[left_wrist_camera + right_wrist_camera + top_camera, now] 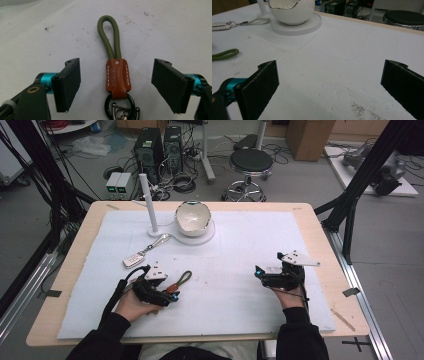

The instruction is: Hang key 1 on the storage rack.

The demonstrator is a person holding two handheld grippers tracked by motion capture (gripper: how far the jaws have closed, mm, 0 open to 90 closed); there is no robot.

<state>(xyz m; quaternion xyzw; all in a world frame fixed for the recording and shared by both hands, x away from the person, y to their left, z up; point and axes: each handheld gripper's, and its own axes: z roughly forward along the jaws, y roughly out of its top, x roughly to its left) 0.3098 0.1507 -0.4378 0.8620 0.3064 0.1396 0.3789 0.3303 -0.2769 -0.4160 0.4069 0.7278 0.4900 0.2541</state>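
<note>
Two fingers of the left gripper (116, 85) stand apart astride the green-loop keychain (115, 72), not touching it, evidently positioned for pickup; it lies near-left on the table (300, 215). Right gripper (329, 87) gapes wide, holding nothing.

Fingers (262, 87) wide apart over white mat (342, 75); bowl (292, 11) beyond.

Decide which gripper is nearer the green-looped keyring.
Left. The left gripper straddles the keyring, its open jaws either side of the leather tab without touching. The right gripper rests far off across the mat, jaws open on nothing.
</note>
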